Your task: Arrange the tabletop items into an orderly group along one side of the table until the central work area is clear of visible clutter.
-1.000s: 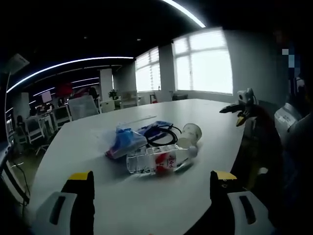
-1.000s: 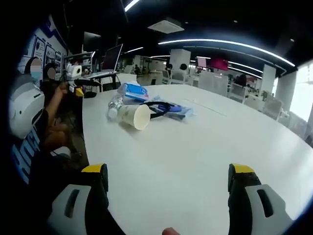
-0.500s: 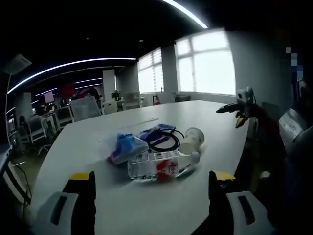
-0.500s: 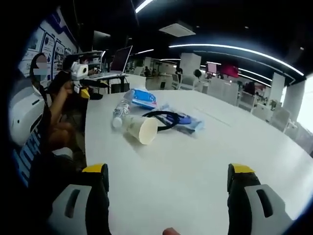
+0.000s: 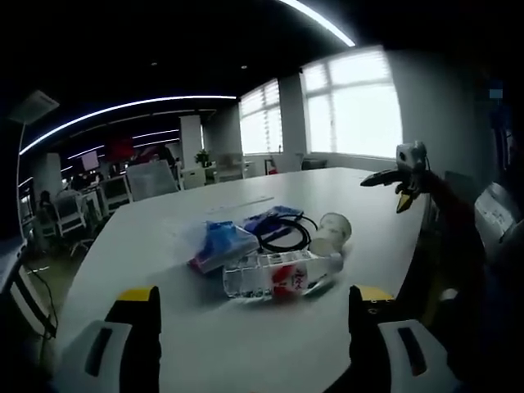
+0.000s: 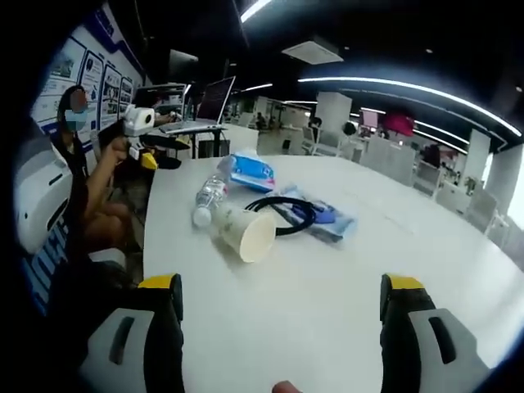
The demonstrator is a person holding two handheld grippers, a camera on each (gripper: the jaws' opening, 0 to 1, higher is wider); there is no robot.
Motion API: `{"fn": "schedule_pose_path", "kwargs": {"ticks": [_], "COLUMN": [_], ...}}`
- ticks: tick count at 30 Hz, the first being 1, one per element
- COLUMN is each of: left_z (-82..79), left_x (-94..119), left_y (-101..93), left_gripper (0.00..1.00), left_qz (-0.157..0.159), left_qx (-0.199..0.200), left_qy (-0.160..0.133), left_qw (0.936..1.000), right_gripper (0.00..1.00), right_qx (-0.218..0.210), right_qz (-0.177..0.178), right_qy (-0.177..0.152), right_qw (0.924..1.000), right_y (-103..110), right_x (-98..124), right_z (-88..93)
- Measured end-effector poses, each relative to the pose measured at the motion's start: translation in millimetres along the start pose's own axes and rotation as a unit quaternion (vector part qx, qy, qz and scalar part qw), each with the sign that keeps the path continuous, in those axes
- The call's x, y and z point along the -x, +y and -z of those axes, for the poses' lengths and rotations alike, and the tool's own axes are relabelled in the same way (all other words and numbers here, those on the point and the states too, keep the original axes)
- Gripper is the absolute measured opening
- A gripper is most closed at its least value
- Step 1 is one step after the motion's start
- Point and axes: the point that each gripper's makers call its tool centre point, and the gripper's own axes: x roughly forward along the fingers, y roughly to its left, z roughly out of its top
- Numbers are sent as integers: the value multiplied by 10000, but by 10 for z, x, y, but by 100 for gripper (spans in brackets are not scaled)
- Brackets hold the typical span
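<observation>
White table (image 6: 327,286) bare near jaws | cup (image 6: 246,233) (tipped) near edge | both jaws apart

Both views are dim overall, the ceiling nearly black but for curved light strips (image 5: 123,106). In the left gripper view the windows (image 5: 352,102) blow out to white glare and cast a pale sheen on the table (image 5: 164,237). Fisheye bending warps straight lines toward the edges, and everything looks soft, slightly blurred
</observation>
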Motion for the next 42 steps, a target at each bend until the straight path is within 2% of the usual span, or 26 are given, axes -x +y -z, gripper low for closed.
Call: {"fn": "schedule_pose_path", "kwargs": {"ticks": [27,42], "left_z": [25,-20], "left_x": [-12,-35], "left_y": [149,203], "left_gripper": [93,92], "left_qz": [-121,-148], "left_qx": [78,128], "left_qy": [68,3], "left_qw": [9999,9998], "right_gripper": [95,93], "right_qx": [202,152], "right_qz": [-407,-565], "right_qy": [41,-161], "right_qw": [9990,9982], "right_y": [120,89], "right_x": [-410,-578], "right_z": [-292,-506]}}
